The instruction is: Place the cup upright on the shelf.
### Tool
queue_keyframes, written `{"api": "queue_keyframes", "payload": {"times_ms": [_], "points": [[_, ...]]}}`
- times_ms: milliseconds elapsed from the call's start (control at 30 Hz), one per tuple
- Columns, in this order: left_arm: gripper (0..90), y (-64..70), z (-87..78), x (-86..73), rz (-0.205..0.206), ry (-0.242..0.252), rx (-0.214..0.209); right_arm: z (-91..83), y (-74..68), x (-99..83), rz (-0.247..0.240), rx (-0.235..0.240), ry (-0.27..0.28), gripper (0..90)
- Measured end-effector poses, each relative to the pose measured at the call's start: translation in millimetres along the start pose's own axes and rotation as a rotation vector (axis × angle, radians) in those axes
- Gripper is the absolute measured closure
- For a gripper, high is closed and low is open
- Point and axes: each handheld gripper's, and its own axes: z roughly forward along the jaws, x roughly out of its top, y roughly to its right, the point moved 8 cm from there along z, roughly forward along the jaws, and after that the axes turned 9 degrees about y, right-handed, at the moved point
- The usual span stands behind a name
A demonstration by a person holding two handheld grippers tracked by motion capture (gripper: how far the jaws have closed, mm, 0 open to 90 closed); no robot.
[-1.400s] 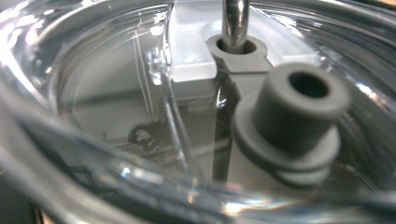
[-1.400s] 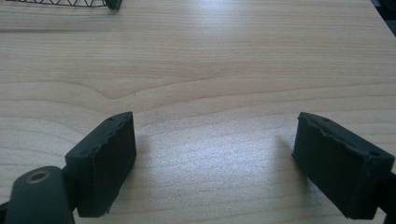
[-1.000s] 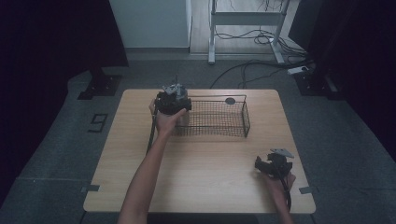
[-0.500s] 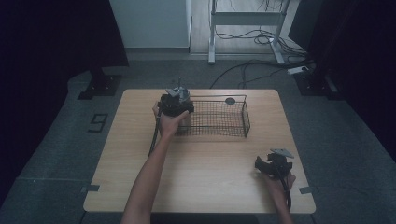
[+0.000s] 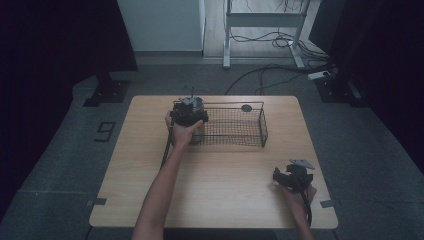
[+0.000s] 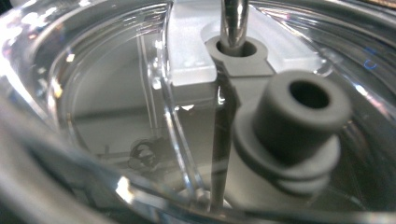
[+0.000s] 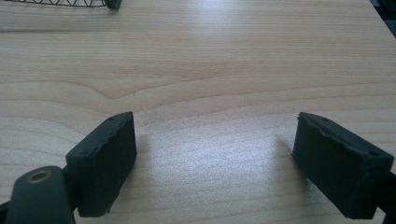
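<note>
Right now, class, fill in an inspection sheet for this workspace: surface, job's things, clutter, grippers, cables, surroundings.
Surface: wooden table, mostly bare.
Job's things: black wire basket at the far side; clear plastic container with grey stopper and metal rod close before the left gripper's camera.
Clutter: small dark disc behind the basket.
Grippers: left gripper at the basket's left end, jaws hidden; right gripper open over bare wood.
Cables: floor cables beyond the table.
Surroundings: metal frame, dark curtains.

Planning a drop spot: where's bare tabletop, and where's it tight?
Free: the wooden table in front of the wire basket, between the two forearms, and the strip left of the left gripper. Bare wood also lies between the open right gripper fingers. Crowded: the basket's left end, where the left gripper sits over a clear container.
</note>
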Motion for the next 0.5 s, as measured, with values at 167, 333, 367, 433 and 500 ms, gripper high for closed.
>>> {"api": "queue_keyframes", "payload": {"times_ms": [167, 333, 367, 433, 500], "points": [[3.7, 0.5, 0.1, -0.9, 0.003, 0.001, -0.002, 0.0, 0.0, 0.0, 0.0, 0.0, 0.0, 13.3], [3.6, -0.3, -1.0, -3.0, 0.005, 0.01, -0.007, 0.0, 0.0, 0.0, 0.0, 0.0, 0.0, 13.3], [3.6, -0.3, -1.7, -3.8, 0.009, 0.008, -0.01, 0.0, 0.0, 0.0, 0.0, 0.0, 0.0, 13.3], [3.6, 0.3, -2.8, -5.1, 0.017, 0.007, -0.013, 0.0, 0.0, 0.0, 0.0, 0.0, 0.0, 13.3], [3.6, 1.1, -4.1, -6.3, 0.036, 0.004, -0.016, 0.0, 0.0, 0.0, 0.0, 0.0, 0.0, 13.3]]}}
